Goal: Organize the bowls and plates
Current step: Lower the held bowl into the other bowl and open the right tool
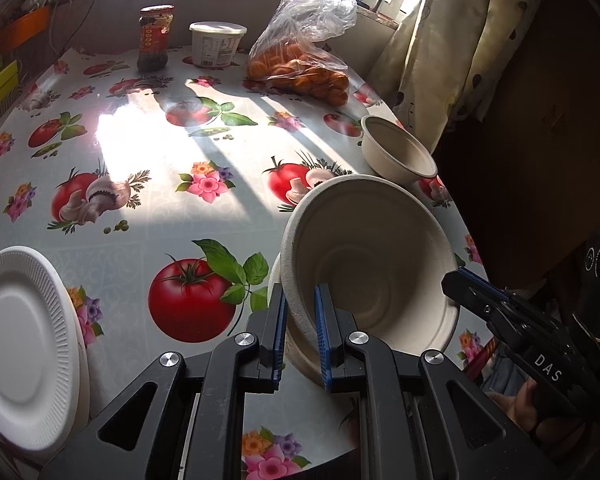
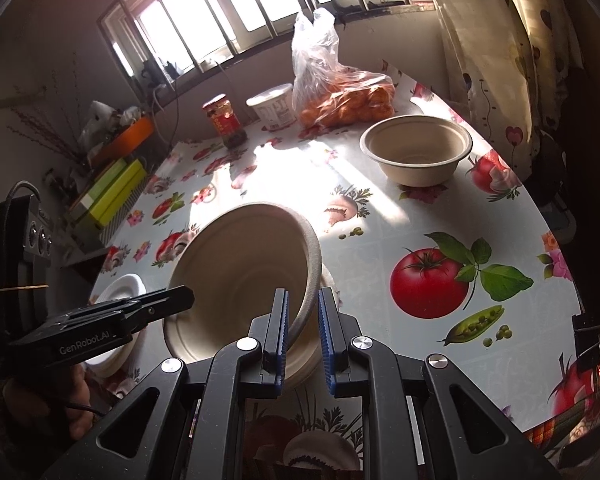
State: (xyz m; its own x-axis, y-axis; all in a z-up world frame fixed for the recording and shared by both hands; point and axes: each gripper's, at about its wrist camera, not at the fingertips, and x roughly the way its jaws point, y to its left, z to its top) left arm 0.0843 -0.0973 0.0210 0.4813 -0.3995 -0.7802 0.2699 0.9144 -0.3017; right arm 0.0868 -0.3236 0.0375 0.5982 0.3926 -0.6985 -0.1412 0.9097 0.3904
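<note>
On the left wrist view, the tilted pulp bowl (image 1: pixel 364 264) is pinched at its near rim by the left gripper (image 1: pixel 300 336), jaws narrow, apparently lifted for stacking; white foam plates (image 1: pixel 24 344) are seen only here. On the right wrist view, the right gripper (image 2: pixel 303 336) straddles the opposite rim, contact uncertain; the second pulp bowl (image 2: pixel 416 152) is shown fully

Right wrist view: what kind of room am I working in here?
Probably a home kitchen or dining corner. A table under a vegetable-print oilcloth stands by a barred window with a curtain, and holds a sauce jar, a food tub and a bag of oranges.
</note>
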